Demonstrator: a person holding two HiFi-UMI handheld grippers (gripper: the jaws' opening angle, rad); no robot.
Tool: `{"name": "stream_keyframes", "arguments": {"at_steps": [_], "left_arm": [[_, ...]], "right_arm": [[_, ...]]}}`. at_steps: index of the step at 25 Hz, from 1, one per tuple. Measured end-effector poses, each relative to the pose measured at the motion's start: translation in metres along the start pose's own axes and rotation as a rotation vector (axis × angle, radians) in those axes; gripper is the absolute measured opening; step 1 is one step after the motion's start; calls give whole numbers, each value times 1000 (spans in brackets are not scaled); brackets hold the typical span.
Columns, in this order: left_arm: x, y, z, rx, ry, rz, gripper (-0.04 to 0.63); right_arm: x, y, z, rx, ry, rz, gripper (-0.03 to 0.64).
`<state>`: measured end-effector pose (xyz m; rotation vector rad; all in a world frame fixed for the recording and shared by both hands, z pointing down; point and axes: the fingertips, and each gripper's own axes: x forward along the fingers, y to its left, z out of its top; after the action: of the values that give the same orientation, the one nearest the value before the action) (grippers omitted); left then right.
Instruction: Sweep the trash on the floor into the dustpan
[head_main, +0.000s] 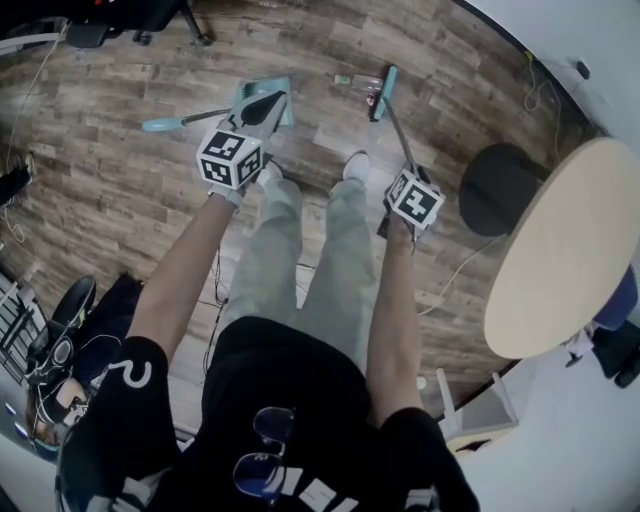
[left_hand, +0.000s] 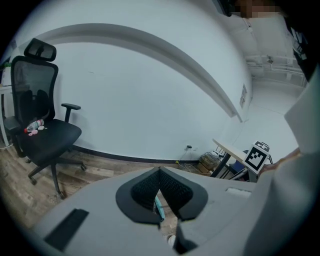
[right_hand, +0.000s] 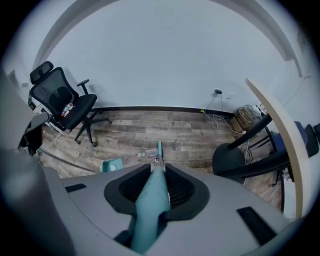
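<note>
Floor: grey-brown wood-plank floor (head_main: 120, 190) running to a dark skirting under a plain white wall (right_hand: 160, 60).
Room, left: a black mesh office chair (left_hand: 45, 130) on castors stands near the wall.
Room, right: a round pale-wood surface (head_main: 570, 250), with a black round stool (head_main: 505, 180) just beside it on its left. Loose cables (right_hand: 220, 117) lie by the wall socket at the far side.
Markings: each gripper carries a cube with black-and-white square markers. The right one's cube also shows at the right of the left gripper view.
Left gripper (head_main: 258, 108): its fingers (left_hand: 172, 192) are closed to a narrow slit on a sliver of teal, the long handle of the teal plastic dustpan (head_main: 284, 100). The handle's teal end sticks out to the left.
Right gripper (head_main: 405, 170): its fingers (right_hand: 182, 187) clamp the teal grip of the teal-headed broom (head_main: 385, 90). The thin grey shaft slants away to the head, which is down on the floor far from the person's feet.
Dustpan: on the floor left of the broom head, apart from it (right_hand: 112, 164).
Trash (head_main: 350, 79): small and clear, possibly a plastic bottle. It lies on the planks just left of the broom head (right_hand: 159, 150), between it and the dustpan.
</note>
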<state>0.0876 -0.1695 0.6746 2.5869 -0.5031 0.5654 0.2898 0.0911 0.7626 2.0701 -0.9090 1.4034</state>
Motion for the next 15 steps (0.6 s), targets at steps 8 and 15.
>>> {"name": "stream_keyframes", "arguments": {"at_steps": [8, 15], "left_arm": [[-21, 25, -2, -30, -24, 70, -3], [-38, 42, -1, -46, -39, 116, -3]], "right_arm": [[6, 33, -3, -169, 44, 66, 86], [7, 53, 0, -263, 53, 69, 86]]}}
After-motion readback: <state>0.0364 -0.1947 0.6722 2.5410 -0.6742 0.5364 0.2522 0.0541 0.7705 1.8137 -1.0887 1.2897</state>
